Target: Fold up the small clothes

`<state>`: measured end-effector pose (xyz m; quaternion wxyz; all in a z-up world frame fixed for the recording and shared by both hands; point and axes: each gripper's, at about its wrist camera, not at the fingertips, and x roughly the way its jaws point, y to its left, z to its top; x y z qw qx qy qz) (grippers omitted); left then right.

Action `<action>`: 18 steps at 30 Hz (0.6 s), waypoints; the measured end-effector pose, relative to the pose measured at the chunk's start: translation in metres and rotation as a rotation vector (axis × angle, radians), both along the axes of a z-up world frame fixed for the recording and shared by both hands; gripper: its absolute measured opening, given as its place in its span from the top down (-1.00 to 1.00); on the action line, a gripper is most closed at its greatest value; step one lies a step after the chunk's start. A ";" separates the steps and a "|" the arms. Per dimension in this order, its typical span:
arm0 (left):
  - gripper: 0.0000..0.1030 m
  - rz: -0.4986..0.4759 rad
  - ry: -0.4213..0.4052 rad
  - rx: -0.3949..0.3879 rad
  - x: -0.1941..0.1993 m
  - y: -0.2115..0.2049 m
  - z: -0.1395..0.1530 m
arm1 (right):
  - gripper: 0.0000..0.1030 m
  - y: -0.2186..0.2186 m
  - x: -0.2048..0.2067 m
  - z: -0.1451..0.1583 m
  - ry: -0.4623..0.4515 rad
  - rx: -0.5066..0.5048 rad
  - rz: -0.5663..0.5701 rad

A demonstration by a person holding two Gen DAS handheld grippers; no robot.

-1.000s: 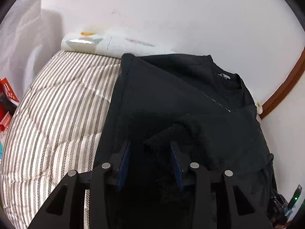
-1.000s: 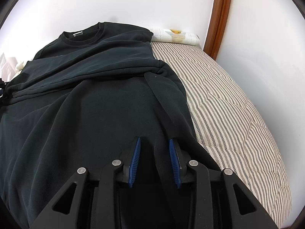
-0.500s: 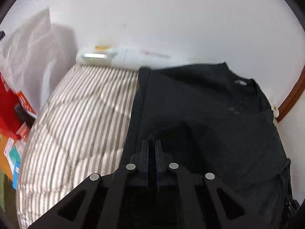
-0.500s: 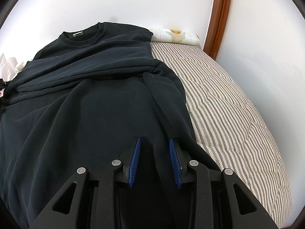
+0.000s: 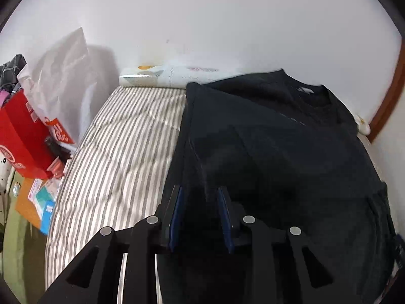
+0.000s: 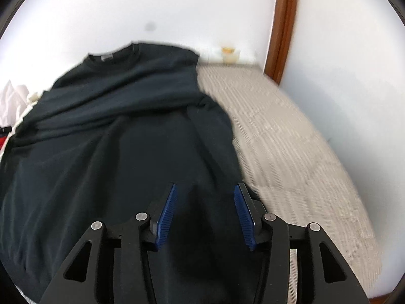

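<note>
A black sweatshirt (image 5: 278, 152) lies on a striped bed, collar toward the far wall, with both sleeves folded across its body. It also shows in the right wrist view (image 6: 114, 131). My left gripper (image 5: 200, 210) is open and empty above the sweatshirt's left edge near the hem. My right gripper (image 6: 205, 207) is open and empty above the sweatshirt's right side near the hem. The cloth under both grippers is dark and its folds are hard to make out.
The striped mattress (image 5: 121, 152) extends left of the sweatshirt and also right of it in the right wrist view (image 6: 291, 147). A red box (image 5: 22, 136) and a white bag (image 5: 60, 76) stand left of the bed. A wooden door frame (image 6: 283, 25) rises at the far right.
My left gripper shut on the sleeve, carried it over the body, then opened and let it go. My right gripper opened wider and pulled back and up.
</note>
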<state>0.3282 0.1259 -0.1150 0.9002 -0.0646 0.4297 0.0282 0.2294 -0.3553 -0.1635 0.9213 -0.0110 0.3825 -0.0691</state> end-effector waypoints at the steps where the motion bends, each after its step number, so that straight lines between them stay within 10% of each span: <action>1: 0.49 -0.025 0.012 -0.006 -0.008 -0.002 0.001 | -0.05 -0.003 -0.006 0.004 -0.014 -0.016 -0.006; 4: 0.44 -0.041 0.035 0.011 -0.037 -0.006 0.000 | -0.35 -0.018 -0.022 0.005 -0.004 0.011 -0.010; 8: -0.29 -0.026 0.022 -0.015 -0.087 -0.006 -0.008 | -0.35 -0.045 -0.043 -0.012 0.039 0.090 -0.024; 18: -0.32 0.013 0.081 -0.084 -0.189 -0.015 -0.042 | -0.36 -0.038 -0.074 -0.044 0.047 0.158 0.037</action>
